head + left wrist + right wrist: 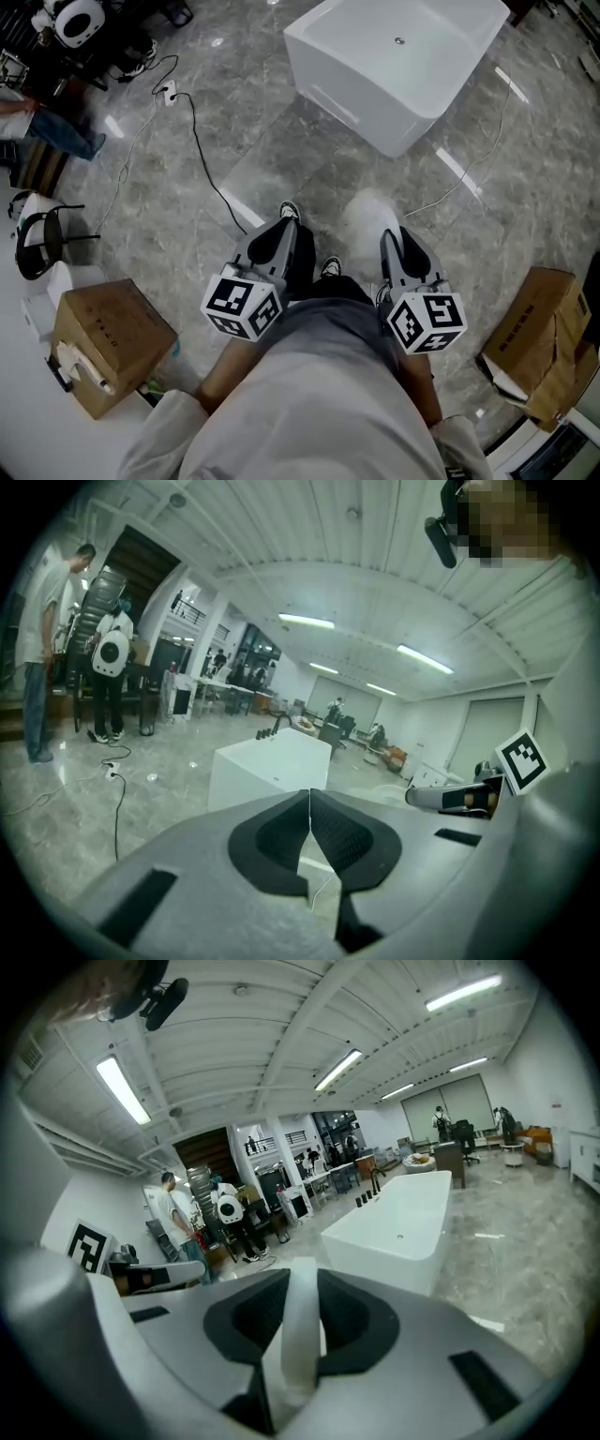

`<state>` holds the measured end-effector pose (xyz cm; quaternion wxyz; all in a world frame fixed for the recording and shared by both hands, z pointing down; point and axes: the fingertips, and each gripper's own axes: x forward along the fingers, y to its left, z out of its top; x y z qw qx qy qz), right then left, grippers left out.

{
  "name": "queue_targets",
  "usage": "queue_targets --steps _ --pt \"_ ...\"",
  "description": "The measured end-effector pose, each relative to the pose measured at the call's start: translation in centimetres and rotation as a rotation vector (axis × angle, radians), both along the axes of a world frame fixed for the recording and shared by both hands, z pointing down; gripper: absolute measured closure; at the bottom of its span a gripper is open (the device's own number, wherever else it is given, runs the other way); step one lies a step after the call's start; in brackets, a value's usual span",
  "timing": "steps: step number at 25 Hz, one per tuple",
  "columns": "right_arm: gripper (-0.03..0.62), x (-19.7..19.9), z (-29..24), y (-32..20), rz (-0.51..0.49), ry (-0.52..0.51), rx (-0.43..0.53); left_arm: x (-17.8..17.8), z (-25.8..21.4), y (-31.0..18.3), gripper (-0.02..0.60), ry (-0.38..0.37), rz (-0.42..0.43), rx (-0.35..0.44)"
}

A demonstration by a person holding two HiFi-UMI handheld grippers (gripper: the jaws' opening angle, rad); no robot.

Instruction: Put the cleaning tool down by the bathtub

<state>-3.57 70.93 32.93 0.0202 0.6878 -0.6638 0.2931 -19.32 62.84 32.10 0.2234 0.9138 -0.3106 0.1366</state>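
Both held low, side by side and pointing forward: left gripper (287, 221) has its jaws squeezed together on nothing, right gripper (390, 236) is clamped on the tool (292, 1335).

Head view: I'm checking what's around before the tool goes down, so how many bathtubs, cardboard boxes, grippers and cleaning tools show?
Bathtub: 1
Cardboard boxes: 2
Grippers: 2, the left gripper and the right gripper
Cleaning tool, held in the right gripper's jaws: 1
Total: 6
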Motion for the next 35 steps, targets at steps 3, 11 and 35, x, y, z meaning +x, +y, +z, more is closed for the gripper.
queue_targets --steps 3,11,35 --pt "0.510 0.6 -0.1 -2.0 -0.011 0.019 -0.015 0.4 -0.2 -2.3 0.572 0.010 -0.006 -0.002" --pt "0.510 0.5 -0.3 -8.6 -0.026 0.055 -0.049 0.2 -0.4 -9.0 0.572 0.022 -0.003 -0.020" --pt "0.510 -1.7 -3.6 -28.9 0.042 0.080 0.006 -1.5 -3.2 -28.8 0.572 0.082 0.123 0.006"
